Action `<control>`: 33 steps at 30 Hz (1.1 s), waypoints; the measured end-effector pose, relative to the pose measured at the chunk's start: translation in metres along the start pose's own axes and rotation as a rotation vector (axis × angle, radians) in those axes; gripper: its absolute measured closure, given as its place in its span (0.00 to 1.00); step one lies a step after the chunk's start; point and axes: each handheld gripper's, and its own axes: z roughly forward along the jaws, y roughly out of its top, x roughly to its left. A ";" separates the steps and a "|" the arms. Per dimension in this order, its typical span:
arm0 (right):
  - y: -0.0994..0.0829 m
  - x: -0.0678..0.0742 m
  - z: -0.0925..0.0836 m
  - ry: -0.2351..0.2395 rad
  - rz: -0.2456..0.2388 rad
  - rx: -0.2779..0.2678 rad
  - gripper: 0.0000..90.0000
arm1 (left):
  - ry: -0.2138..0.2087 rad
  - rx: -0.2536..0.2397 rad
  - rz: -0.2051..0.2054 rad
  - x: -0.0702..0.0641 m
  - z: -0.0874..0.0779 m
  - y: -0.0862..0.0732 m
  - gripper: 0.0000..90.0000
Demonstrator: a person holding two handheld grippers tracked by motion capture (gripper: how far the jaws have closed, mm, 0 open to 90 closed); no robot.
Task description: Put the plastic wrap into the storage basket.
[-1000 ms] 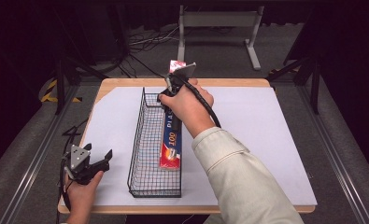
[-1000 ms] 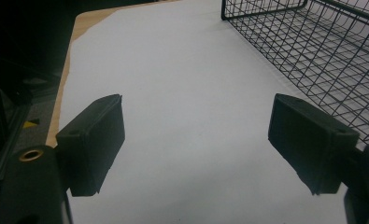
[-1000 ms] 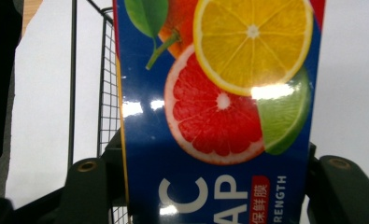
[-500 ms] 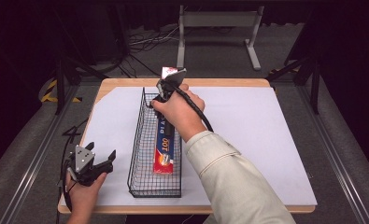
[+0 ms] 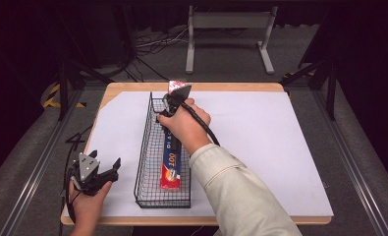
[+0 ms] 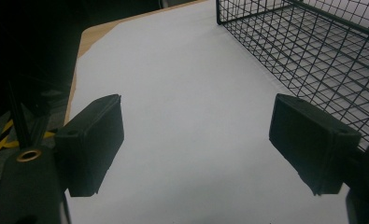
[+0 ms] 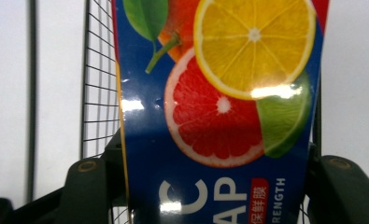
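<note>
right gripper (image 5: 174,105) clamped on cling-film box (image 5: 172,162) over basket (image 5: 145,162) — left gripper (image 5: 108,167) agape, low

The box (image 7: 219,116) between my right gripper's (image 7: 210,186) jaws looks like glossy printed cardboard; light glares off its smooth blue face and the fruit picture. The basket (image 5: 147,162) is thin black wire mesh, probably coated metal, with a dull sheen. My left gripper's (image 6: 196,144) pads are matt black plastic, slightly grainy. The table (image 5: 132,91) edge shows pale, smooth wood, and a matt white sheet (image 5: 260,142), paper-like, covers its top. My sleeve (image 5: 240,196) is soft, light woven cloth.
</note>
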 end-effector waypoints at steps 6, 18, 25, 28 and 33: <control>-0.003 -0.004 0.010 -0.005 0.005 0.020 0.44 | 0.001 0.017 0.004 0.000 0.002 -0.001 0.21; -0.009 -0.007 0.025 -0.019 0.005 0.044 0.44 | 0.002 0.025 0.003 0.000 0.003 -0.002 0.21; -0.011 -0.008 0.031 -0.024 0.003 0.069 0.44 | 0.006 0.041 -0.003 0.003 0.005 -0.004 0.21; -0.013 -0.008 0.032 -0.027 0.003 0.078 0.44 | 0.007 0.046 -0.018 0.005 0.007 -0.005 0.21; -0.014 -0.008 0.034 -0.033 0.002 0.084 0.44 | 0.002 0.048 -0.016 0.003 0.008 -0.005 0.21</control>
